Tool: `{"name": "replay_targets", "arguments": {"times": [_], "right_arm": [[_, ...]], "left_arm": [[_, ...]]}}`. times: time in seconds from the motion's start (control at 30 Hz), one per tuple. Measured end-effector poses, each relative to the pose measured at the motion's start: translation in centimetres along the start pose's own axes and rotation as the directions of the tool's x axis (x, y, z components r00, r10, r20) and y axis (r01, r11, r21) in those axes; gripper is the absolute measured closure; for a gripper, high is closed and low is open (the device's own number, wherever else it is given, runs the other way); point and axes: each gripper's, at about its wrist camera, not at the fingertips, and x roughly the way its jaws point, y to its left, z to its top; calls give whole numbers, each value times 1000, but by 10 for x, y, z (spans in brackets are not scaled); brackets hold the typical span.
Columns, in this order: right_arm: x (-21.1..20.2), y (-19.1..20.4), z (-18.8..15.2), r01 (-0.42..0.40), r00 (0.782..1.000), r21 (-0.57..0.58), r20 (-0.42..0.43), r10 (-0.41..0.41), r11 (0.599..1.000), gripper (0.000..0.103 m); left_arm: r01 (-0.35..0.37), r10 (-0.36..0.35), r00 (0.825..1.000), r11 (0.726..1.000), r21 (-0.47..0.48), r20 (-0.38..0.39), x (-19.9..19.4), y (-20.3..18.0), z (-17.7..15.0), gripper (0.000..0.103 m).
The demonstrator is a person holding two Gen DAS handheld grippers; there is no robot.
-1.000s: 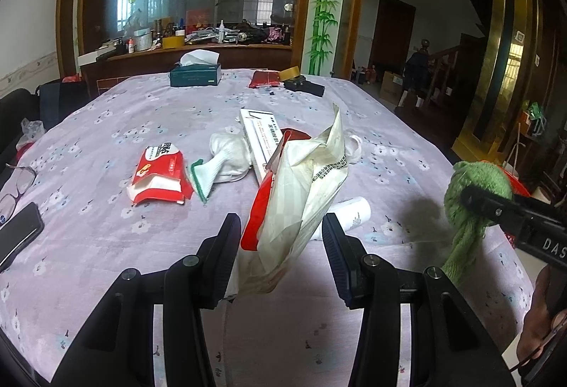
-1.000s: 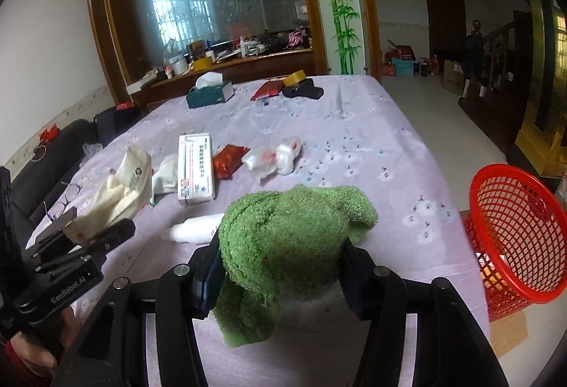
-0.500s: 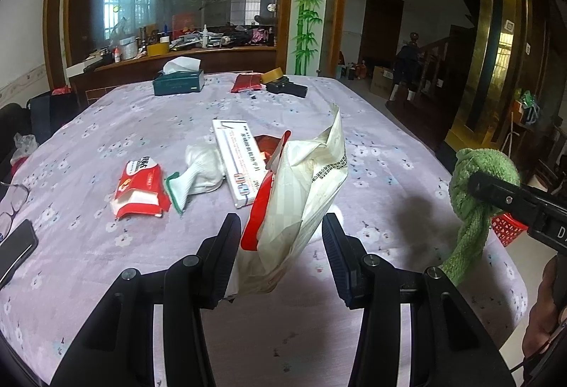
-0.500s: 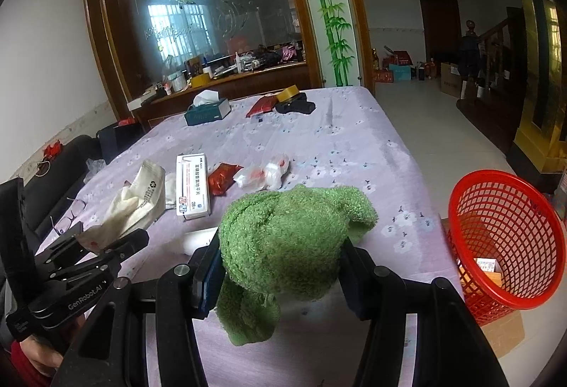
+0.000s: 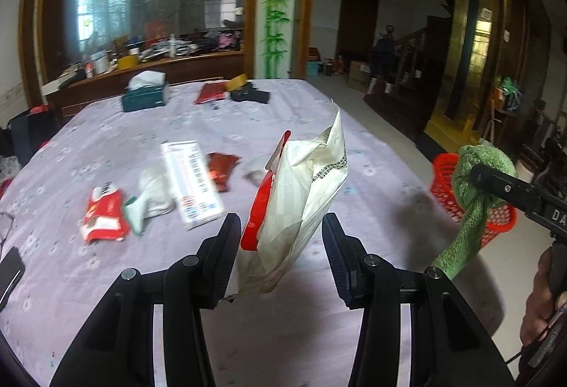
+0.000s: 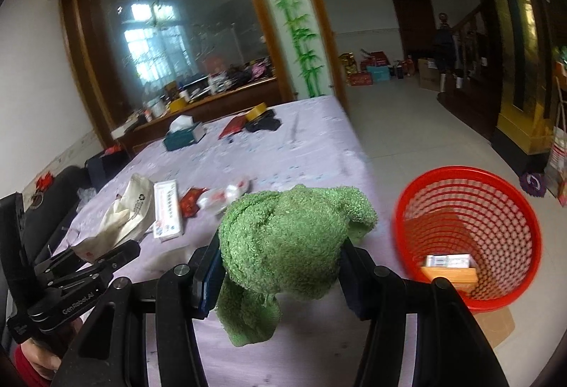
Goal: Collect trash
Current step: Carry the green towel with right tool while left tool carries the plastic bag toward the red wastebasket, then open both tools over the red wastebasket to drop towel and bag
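My left gripper (image 5: 281,238) is shut on a crumpled white and red wrapper bag (image 5: 301,206), held above the purple tablecloth; it also shows at the left of the right wrist view (image 6: 124,220). My right gripper (image 6: 280,256) is shut on a green fuzzy cloth (image 6: 290,238), which hangs at the right of the left wrist view (image 5: 471,203). A red mesh basket (image 6: 496,206) stands on the floor beside the table's right edge, with a box inside. It shows behind the cloth in the left wrist view (image 5: 446,188).
On the table (image 5: 106,146) lie a red and white packet (image 5: 104,213), a white crumpled wrapper (image 5: 152,195), a long white box (image 5: 191,185), a small red wrapper (image 5: 221,169), a tissue box (image 5: 145,96) and dark items at the far end. A phone (image 5: 9,275) lies at the left edge.
Both grippers have swung to the right with their loads. The red basket has come nearer in the right wrist view and now shows in the left wrist view.
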Motion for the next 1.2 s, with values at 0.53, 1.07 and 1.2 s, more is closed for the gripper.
{"name": "replay_targets", "arguments": {"times": [0.53,1.07,1.2], "right_arm": [[-54,-125,30,124,988,147,78,-136,981,43],[-65,-207,51,248,960,199,82,-268,948,42],[-53,-213,51,241,965,190,60,-257,952,42]], "left_arm": [[233,-224,971,964,128,-85,33,-132,44,57],[382,-338,906,913,146,-255,131,-257,59,46],[354,-321,921,925,135,-220,121,-239,57,44]]}}
